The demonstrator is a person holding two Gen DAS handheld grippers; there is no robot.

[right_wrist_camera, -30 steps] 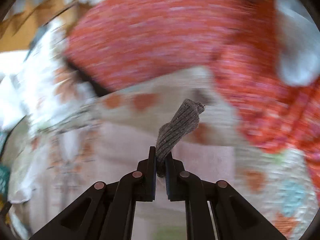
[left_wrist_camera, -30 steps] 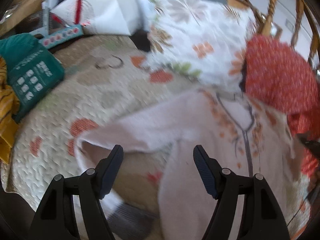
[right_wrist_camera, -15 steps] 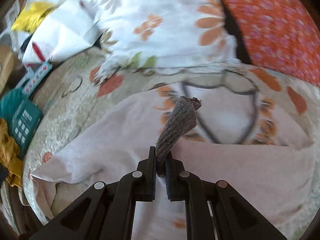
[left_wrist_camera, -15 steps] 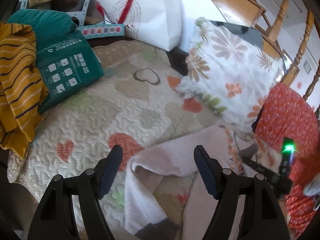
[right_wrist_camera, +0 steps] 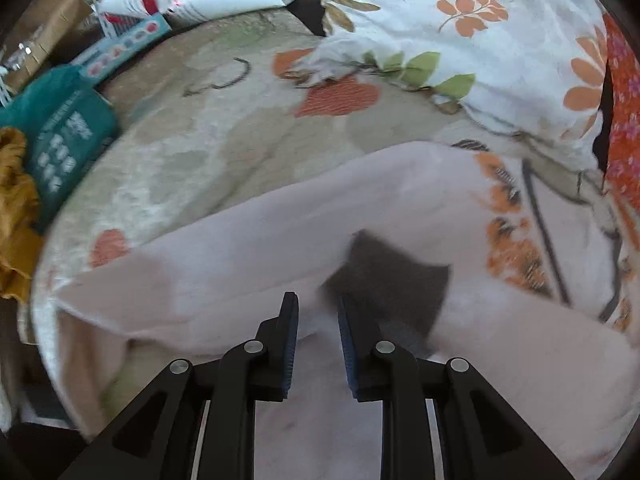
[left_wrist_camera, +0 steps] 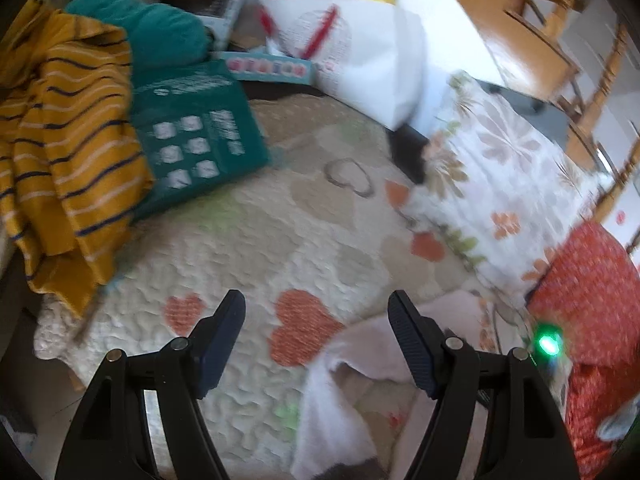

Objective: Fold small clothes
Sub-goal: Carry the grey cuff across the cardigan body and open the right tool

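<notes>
1. left wrist view: we see the pale pink baby garment [left_wrist_camera: 360, 392] lying on the heart-print quilt [left_wrist_camera: 248, 240] of the bed, low and to the right, with one limb doubled over itself and a grey cuff just showing at the bottom edge. we judge the folding only begun: one part is turned in and the rest is loose. our left tongs [left_wrist_camera: 316, 344] are spread wide and hold nothing; they hang above the quilt just beside the garment's edge, and we cannot tell if the right finger brushes the cloth. a mustard striped top [left_wrist_camera: 68, 152], a teal package [left_wrist_camera: 196, 136] and a floral pillow [left_wrist_camera: 500, 168] lie well apart from the work.

2. right wrist view: the pink garment [right_wrist_camera: 280, 248] fills the lower frame, its zip front and orange print toward the floral pillow [right_wrist_camera: 460, 20]. a grey cuff [right_wrist_camera: 392, 280] lies on the body of the garment, so we judge this limb folded inward. our right tongs [right_wrist_camera: 318, 316] are parted a little, gripping nothing, with the cuff just ahead of the right finger; contact is unclear through blur. the other limbs and the final folds remain.
</notes>
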